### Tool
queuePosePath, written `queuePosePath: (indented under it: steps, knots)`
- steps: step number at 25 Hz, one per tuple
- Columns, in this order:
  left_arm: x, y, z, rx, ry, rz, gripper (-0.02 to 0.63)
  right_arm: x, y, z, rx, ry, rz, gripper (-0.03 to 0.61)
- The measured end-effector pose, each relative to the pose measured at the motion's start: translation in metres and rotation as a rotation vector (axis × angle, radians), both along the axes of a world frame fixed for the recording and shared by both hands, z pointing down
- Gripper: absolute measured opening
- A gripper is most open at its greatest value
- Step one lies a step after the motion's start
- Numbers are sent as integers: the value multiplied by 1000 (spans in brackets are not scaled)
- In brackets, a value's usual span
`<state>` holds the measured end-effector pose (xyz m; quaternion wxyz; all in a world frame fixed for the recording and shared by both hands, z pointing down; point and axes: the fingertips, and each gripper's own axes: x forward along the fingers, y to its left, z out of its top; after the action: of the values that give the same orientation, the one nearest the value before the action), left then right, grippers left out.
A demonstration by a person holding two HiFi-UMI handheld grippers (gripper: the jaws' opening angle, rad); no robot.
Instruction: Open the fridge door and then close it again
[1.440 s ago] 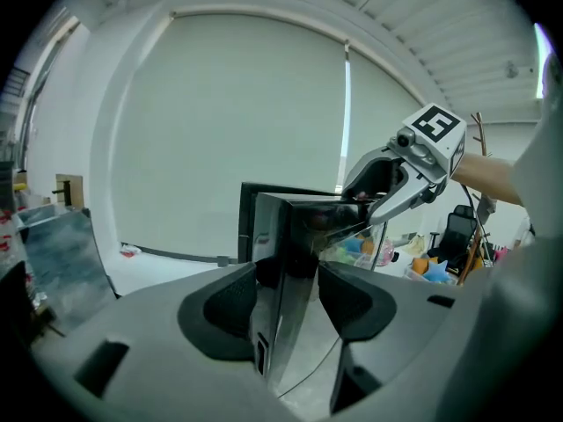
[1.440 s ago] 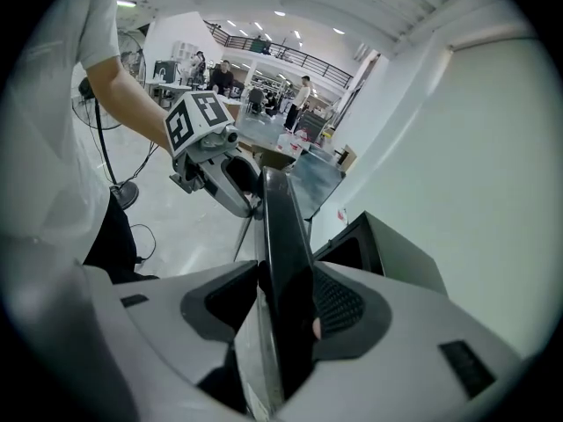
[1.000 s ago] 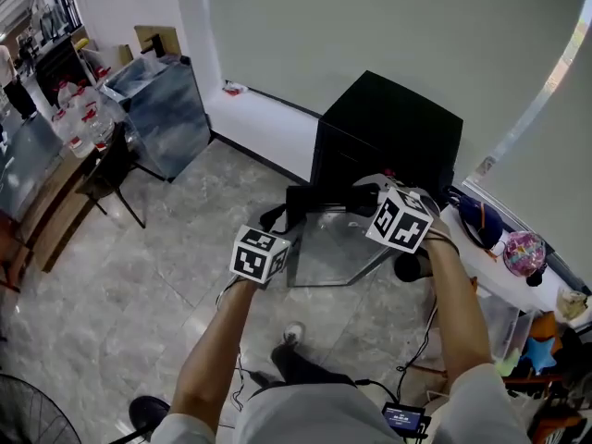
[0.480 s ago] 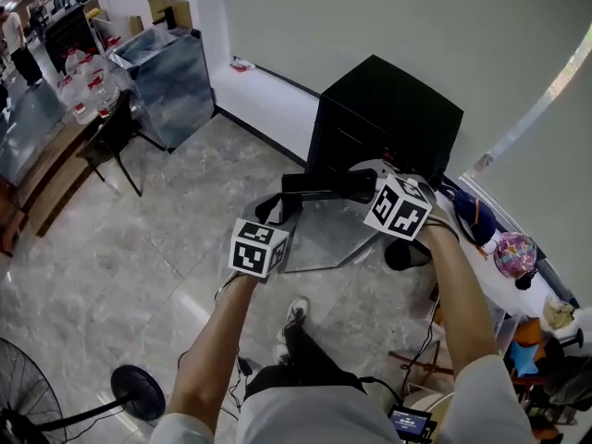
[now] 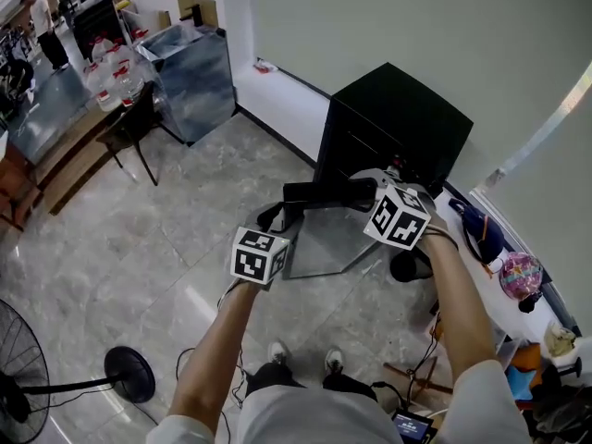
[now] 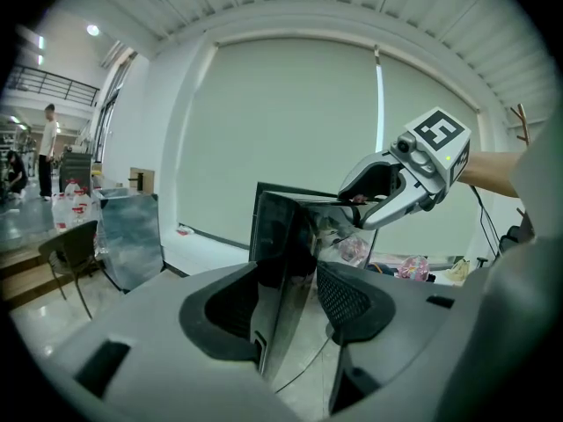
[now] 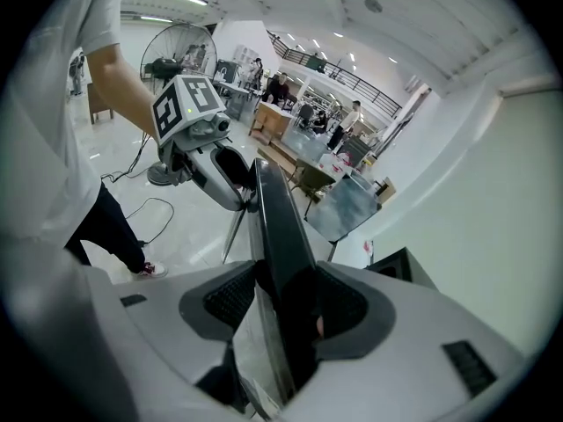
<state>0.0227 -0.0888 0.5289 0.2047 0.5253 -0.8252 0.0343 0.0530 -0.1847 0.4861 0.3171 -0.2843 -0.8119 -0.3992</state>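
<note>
Head view, fridge (image 5: 398,123): a small black box on the floor (image 5: 139,248) against the pale wall (image 5: 388,17). Its front is uncovered, so the opening half of the task looks done and the closing is left.
Door (image 5: 326,243): swung well out from the fridge. The top edge is dark and the broad face is glossy and mirror-like.
Door, handling: likely a stiff, flat panel that turns only on its hinge. It should be light to swing, but the glossy faces look slippery. A pinch across the thickness should hold better than a push on the face. The seal probably needs a firm last press.
Fridge, handling: small enough that a hard tug might shift it, so a slow, even swing seems wise.
Where to hold: the door's top edge, toward the end farthest from the fridge, where leverage is best.
Left gripper (image 6: 290,288): jaws set wide and clamped across the door near its outer corner, one pad on each face.
Right gripper (image 7: 281,299): jaws likewise wide, closed on the door's top edge, nearer the fridge.
Marker cubes (image 5: 260,255): black-and-white square patterns only, no words.
Writing: no brand, label or lettering can be read on the fridge or the door.
</note>
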Motion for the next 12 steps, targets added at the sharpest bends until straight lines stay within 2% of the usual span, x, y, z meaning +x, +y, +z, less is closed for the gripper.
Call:
queuePosePath:
  steps: [12]
  knots:
    - [58,15,0,-18,-3,-193,193,42,13,0,-13,-15,-180,210]
